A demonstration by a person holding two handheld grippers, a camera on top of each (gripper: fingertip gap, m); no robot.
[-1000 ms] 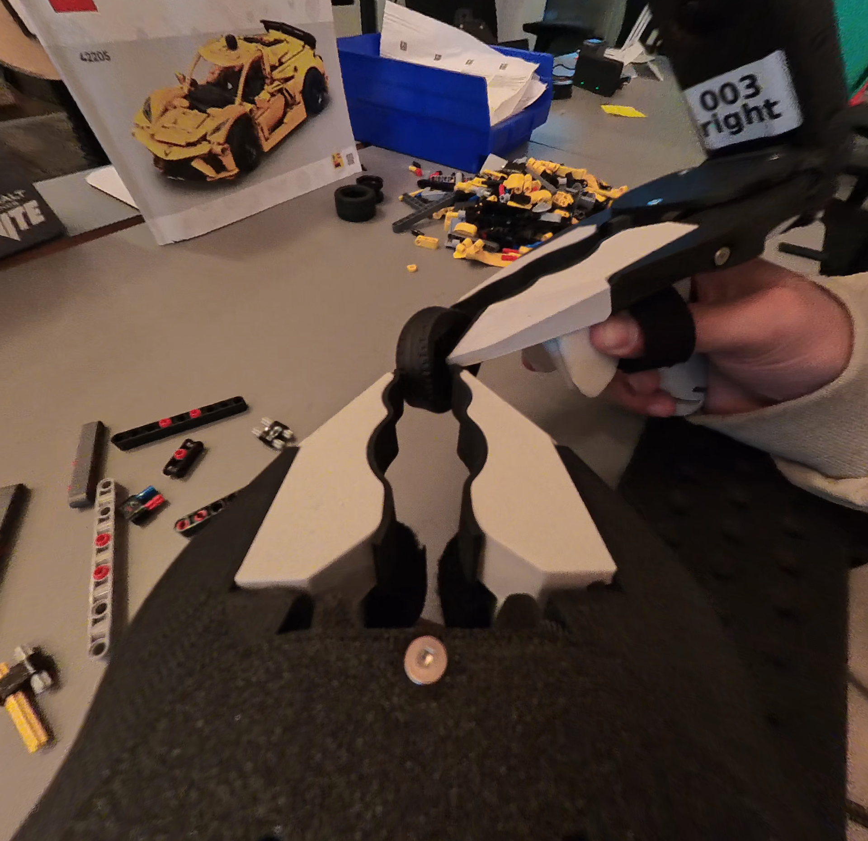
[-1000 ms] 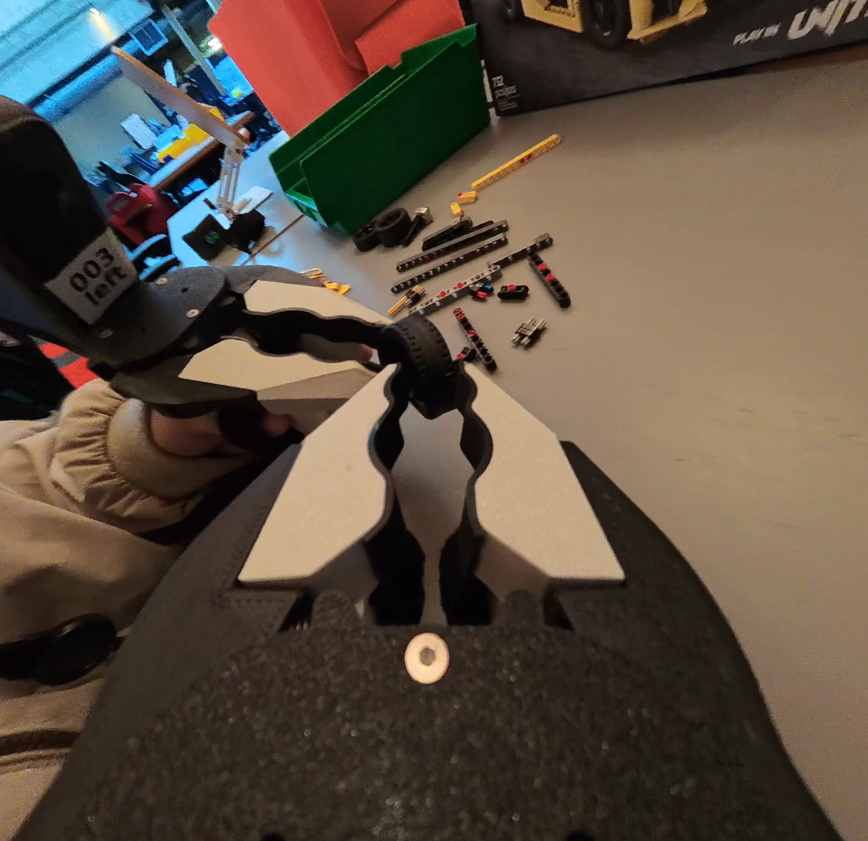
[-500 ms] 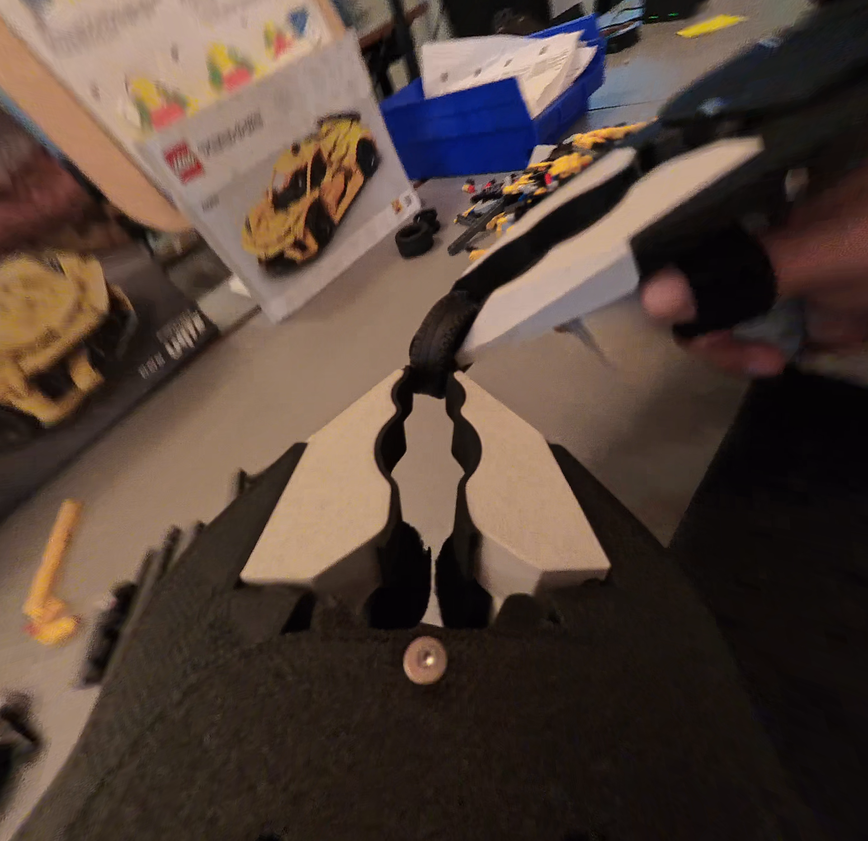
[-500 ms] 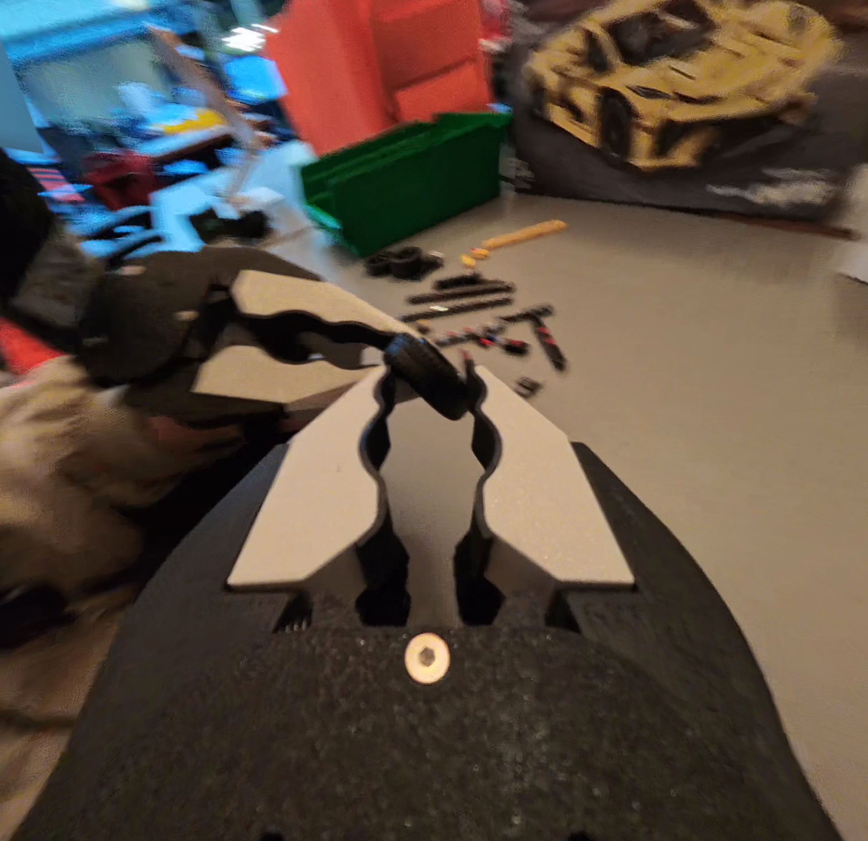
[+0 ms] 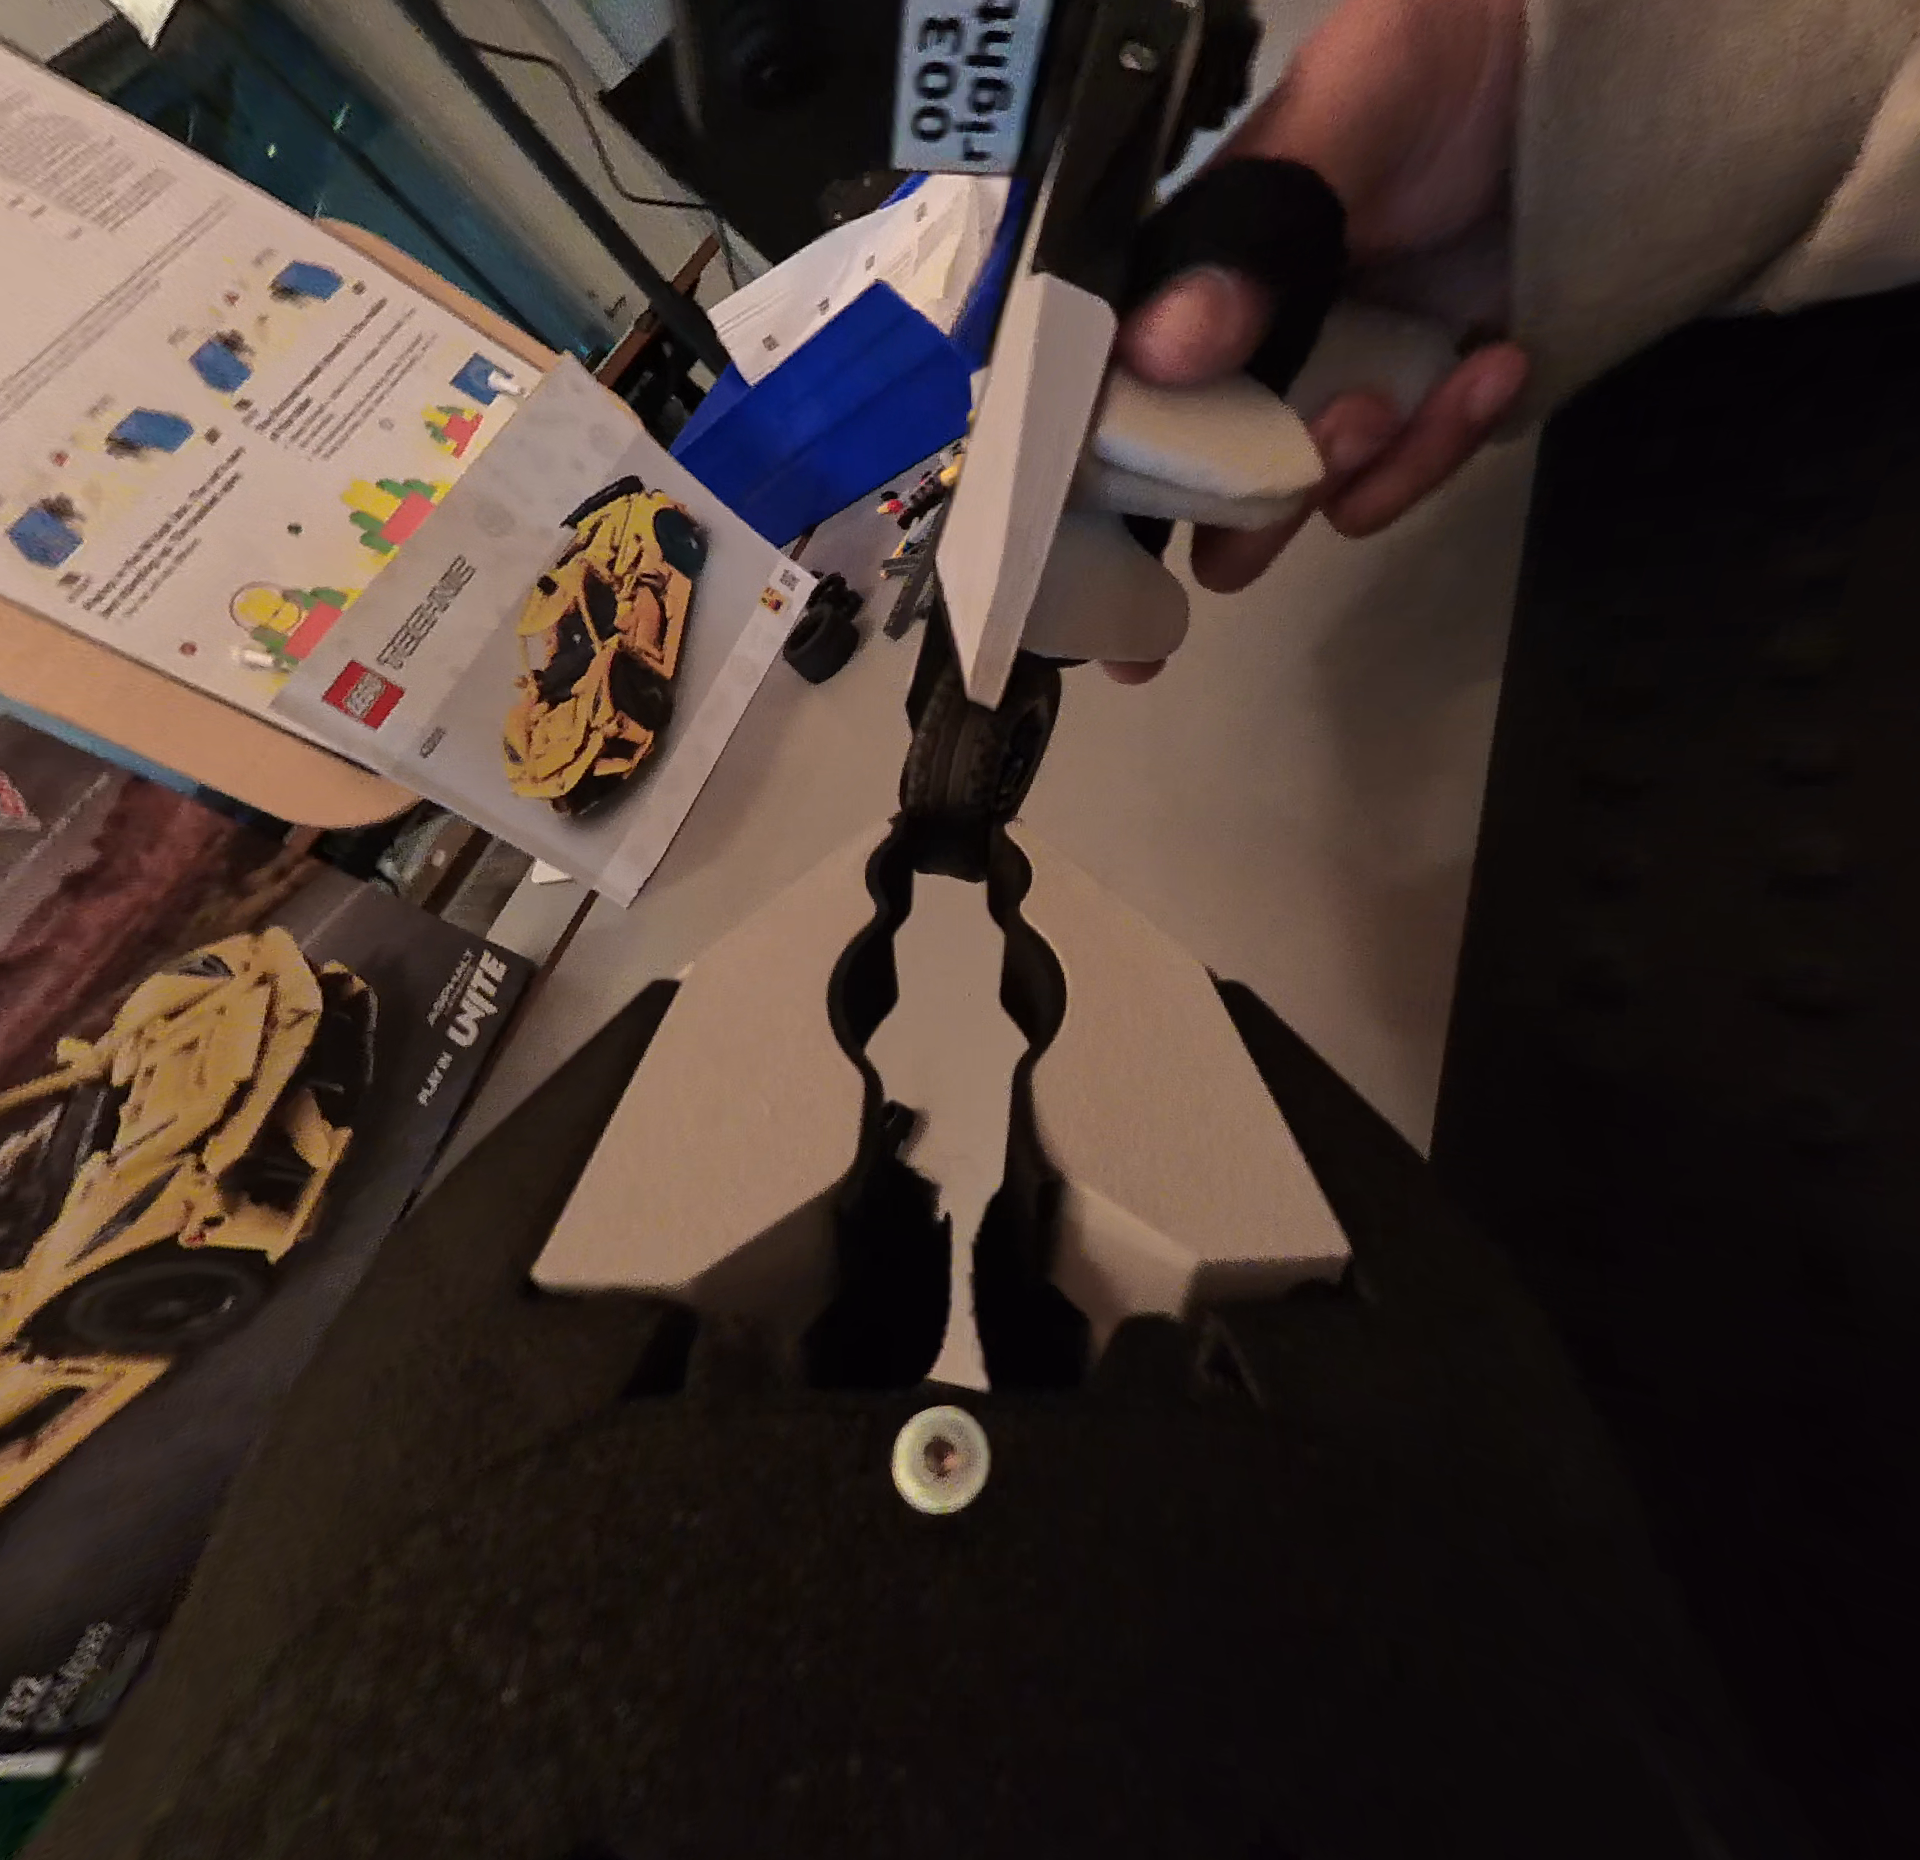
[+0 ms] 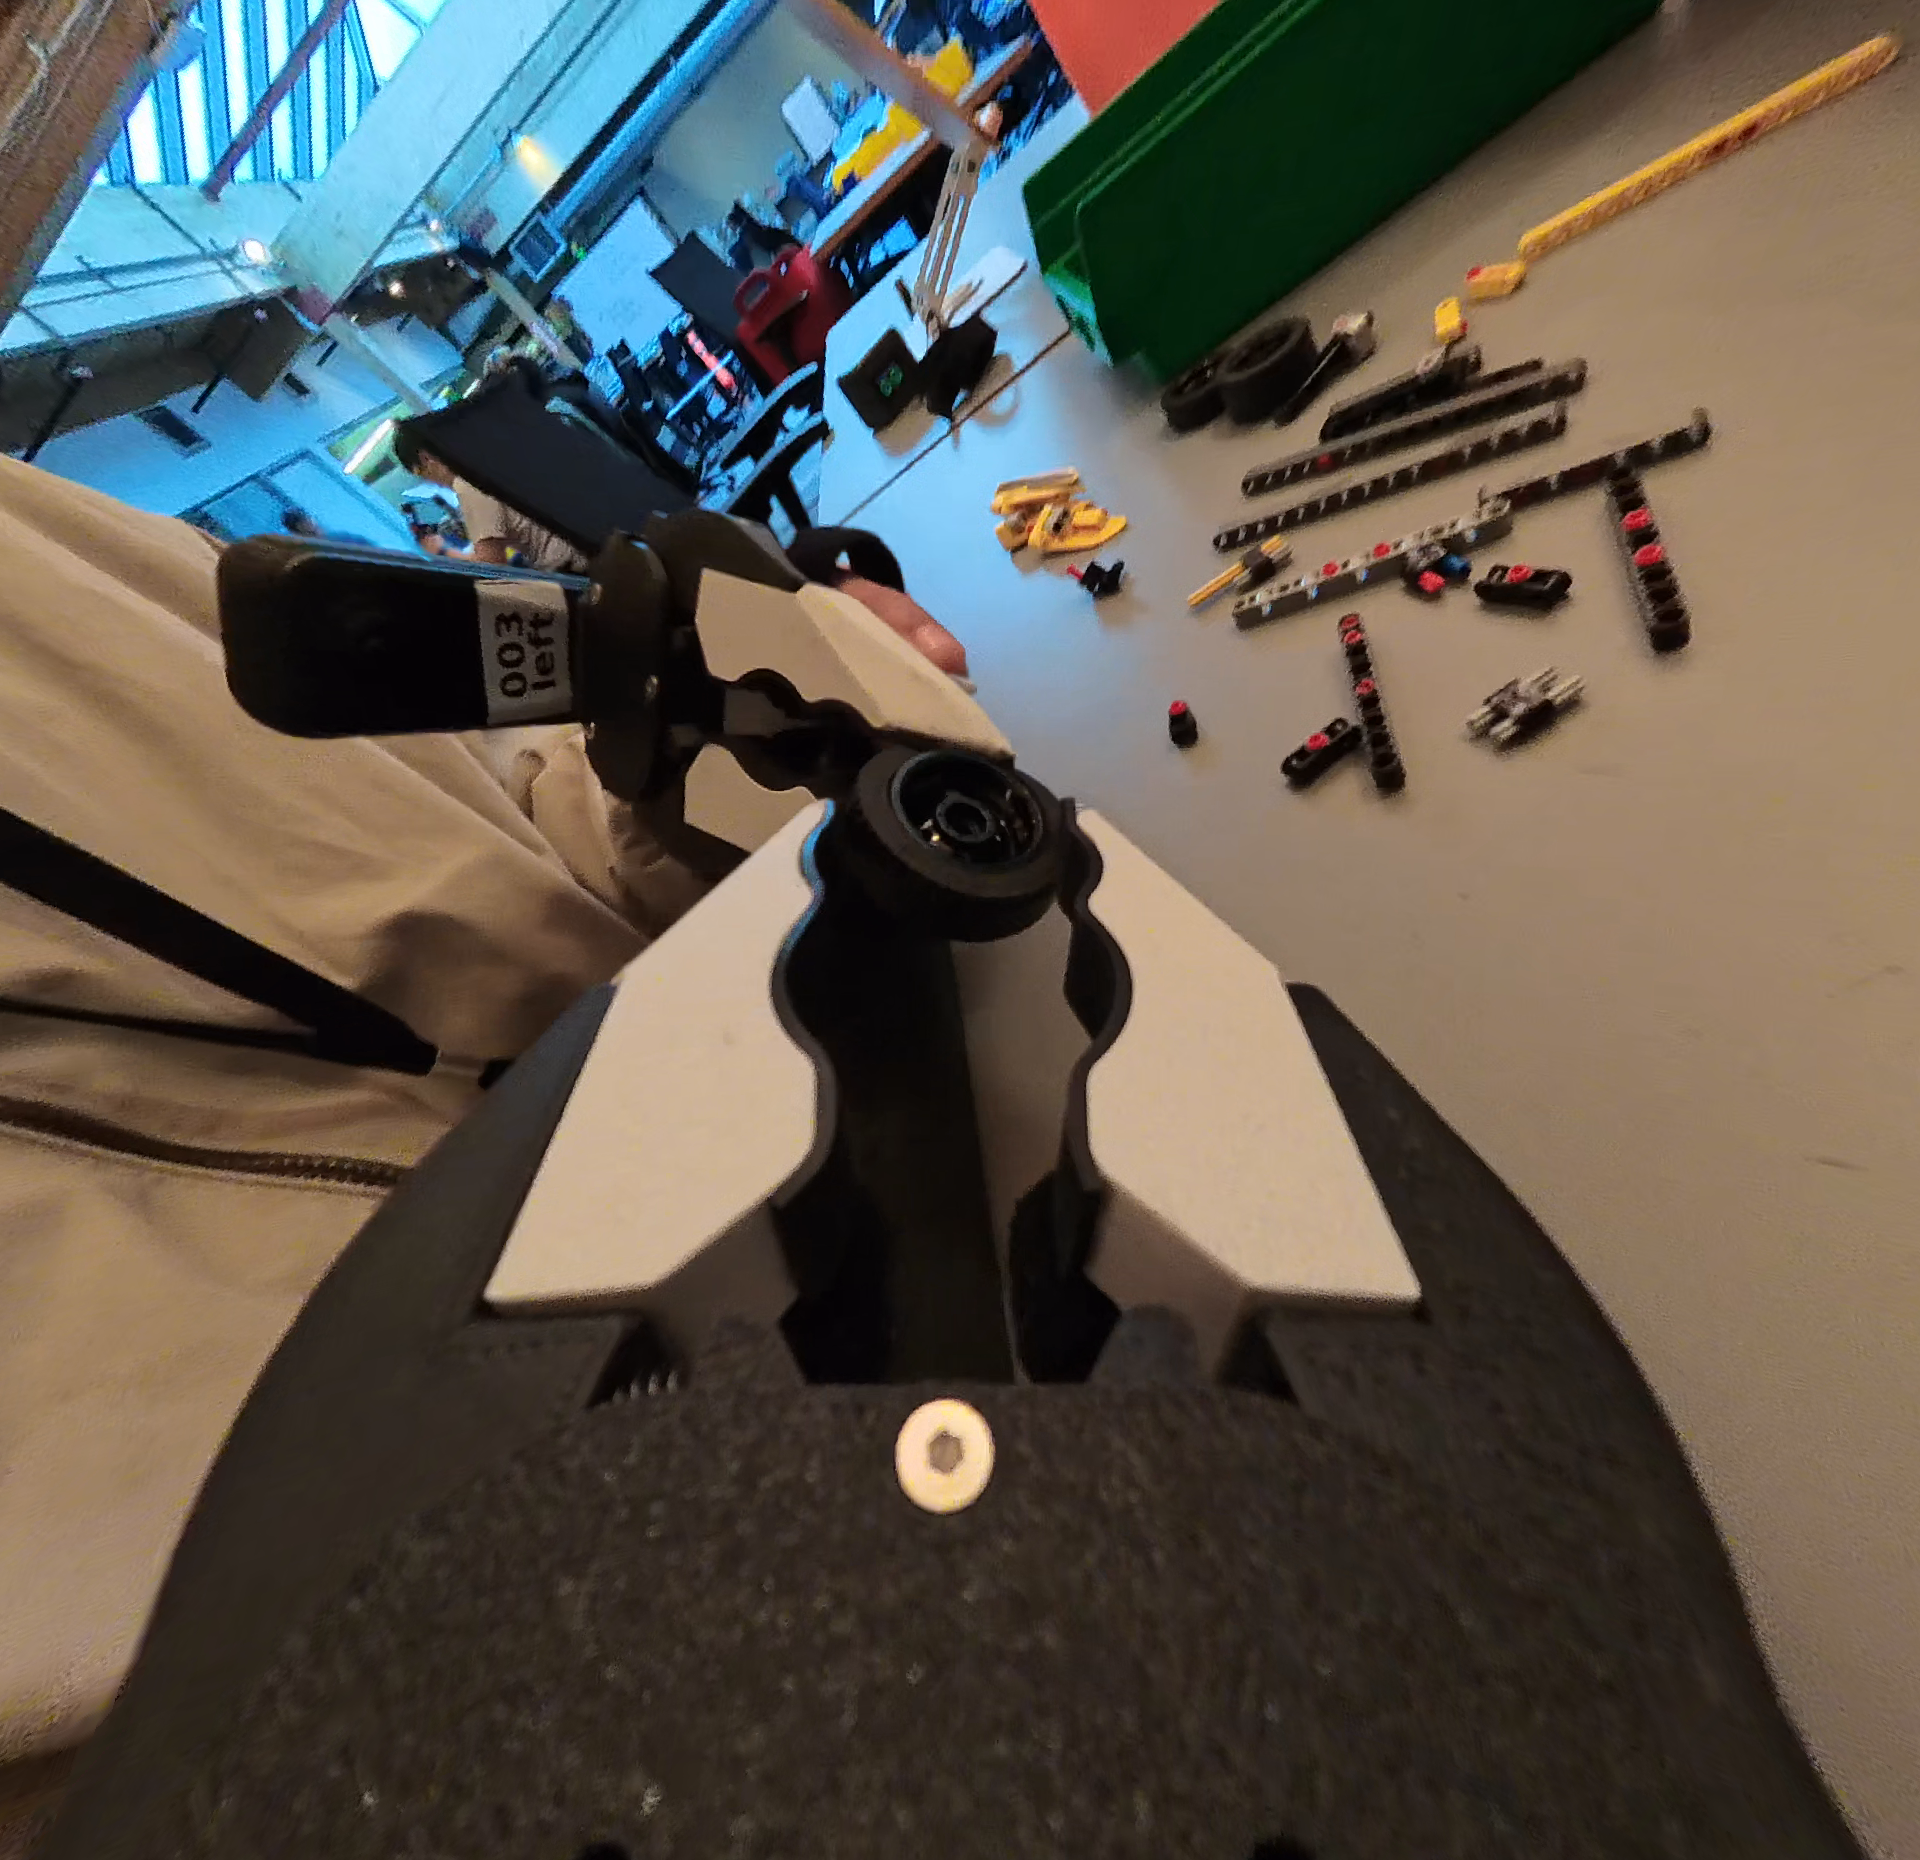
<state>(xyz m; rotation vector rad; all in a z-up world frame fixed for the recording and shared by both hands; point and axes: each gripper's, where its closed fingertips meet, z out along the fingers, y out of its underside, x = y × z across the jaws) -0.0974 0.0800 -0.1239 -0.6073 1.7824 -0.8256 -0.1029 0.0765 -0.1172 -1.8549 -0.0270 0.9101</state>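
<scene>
A small black toy wheel (image 5: 975,761) is held in the air between both grippers. My left gripper (image 5: 954,849) is shut on the wheel's lower edge with its fingertips. My right gripper (image 5: 982,704) comes down from above, held by a hand, and grips the same wheel. In the right wrist view the wheel (image 6: 956,854) sits between my right gripper's (image 6: 948,865) tips with its hub facing the camera. The left gripper (image 6: 883,748) reaches it from the left.
A booklet with a yellow car (image 5: 561,657), a blue bin (image 5: 842,418), two loose tyres (image 5: 823,628) and a dark box (image 5: 208,1135) lie beyond. On the grey table (image 6: 1558,979) lie black beams (image 6: 1423,460), small parts, a yellow beam (image 6: 1704,148) and a green bin (image 6: 1351,137). The grippers are tip to tip, or close to it.
Both grippers have turned together with the wheel still held between them. The right gripper now comes from above in the left view, and the wheel's hub faces the right camera.
</scene>
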